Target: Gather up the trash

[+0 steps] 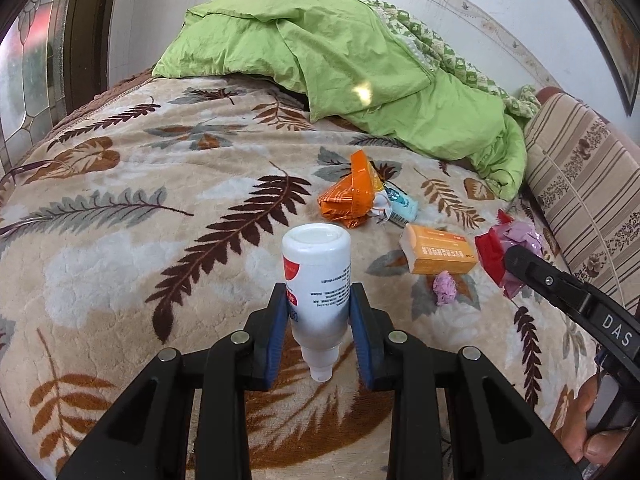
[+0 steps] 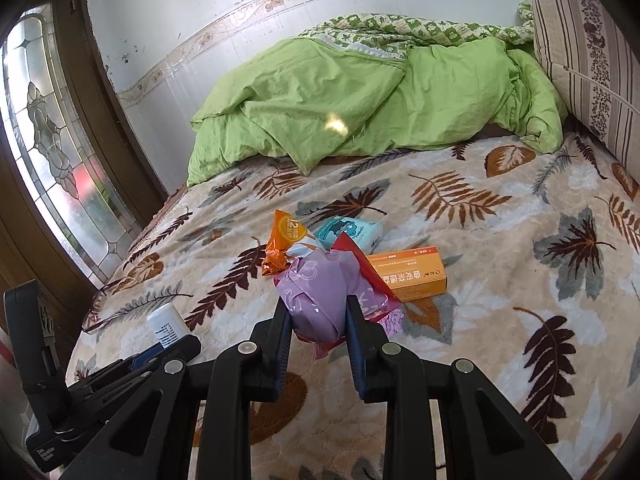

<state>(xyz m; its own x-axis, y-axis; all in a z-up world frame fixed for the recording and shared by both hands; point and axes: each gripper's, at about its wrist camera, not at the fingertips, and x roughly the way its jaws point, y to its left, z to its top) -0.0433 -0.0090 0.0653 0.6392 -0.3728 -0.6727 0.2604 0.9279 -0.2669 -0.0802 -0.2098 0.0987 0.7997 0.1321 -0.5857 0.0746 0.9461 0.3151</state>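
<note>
So, roughly mid-task by my read: both grippers are loaded but no bin or bag shows in either view, so nothing looks deposited yet. Left gripper has its jaws clamped on the white bottle, held bottom-forward w/ the nozzle toward the cam, lifted over the leaf-print blanket. Right gripper has its jaws squeezed on a crumpled pink wrapper w/ a red wrapper caught alongside it; whether the red one is truly pinched or just stuck to the pink, can't tell. Left on the bed, approx center, close together: 1 orange snack bag, 1 pale blue tissue pack touching it, 1 orange carton just beside those, and 1 small pink wad by the carton's near edge. Count: 2 grippers, 1 bottle, 2 held wrappers, 4 loose pcs on the blanket. So about 3 of 7 picked up, none visibly binned. Green duvet and striped pillow at the far side aren't trash.
</note>
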